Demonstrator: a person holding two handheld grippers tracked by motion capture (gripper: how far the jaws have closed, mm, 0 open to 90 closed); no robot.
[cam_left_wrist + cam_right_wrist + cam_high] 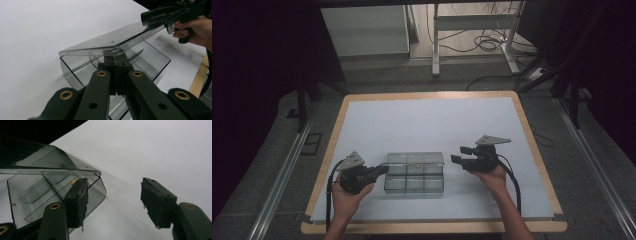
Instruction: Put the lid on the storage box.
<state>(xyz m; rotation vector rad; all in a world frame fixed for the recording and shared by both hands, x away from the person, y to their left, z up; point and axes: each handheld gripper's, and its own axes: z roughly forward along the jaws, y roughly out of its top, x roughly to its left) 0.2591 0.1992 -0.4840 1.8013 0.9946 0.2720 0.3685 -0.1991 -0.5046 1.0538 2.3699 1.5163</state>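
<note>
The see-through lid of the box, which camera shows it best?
The left gripper view: the lid is close, tilted up, pinched at its edge by the left gripper. The right gripper view shows its thin edge; the high view shows it small, over the box.

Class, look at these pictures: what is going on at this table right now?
A person works on a clear plastic compartment box on the white table with two handheld grippers. The left gripper is shut on the edge of the box's lid, holding it partly raised. The right gripper hangs open just beside the box's other end, gripping nothing.
</note>
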